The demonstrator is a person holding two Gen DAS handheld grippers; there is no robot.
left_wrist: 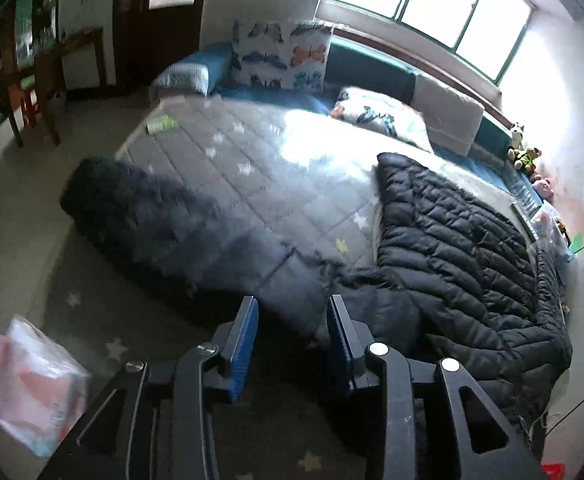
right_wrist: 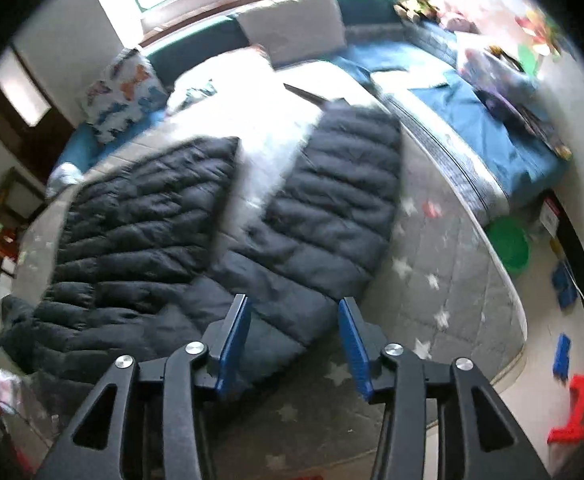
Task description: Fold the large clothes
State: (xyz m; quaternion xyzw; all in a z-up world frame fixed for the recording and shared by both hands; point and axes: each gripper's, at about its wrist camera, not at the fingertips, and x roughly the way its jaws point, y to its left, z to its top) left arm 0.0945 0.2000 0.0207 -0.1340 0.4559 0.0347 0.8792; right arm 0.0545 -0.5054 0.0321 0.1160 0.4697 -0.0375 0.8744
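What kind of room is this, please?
Most likely a bedroom, perhaps a child's: a wide bed with star-print bedding, butterfly pillows along a window, and soft toys in the corner.

A black quilted puffer jacket (right_wrist: 196, 240) is lying spread on the grey star-patterned quilted bed cover (right_wrist: 431, 240), its two halves reaching toward the far side. A butterfly-print pillow (left_wrist: 280, 56) is standing at the far end under the window (left_wrist: 423, 0). Small plush toys (left_wrist: 523, 152) are sitting at the far right.
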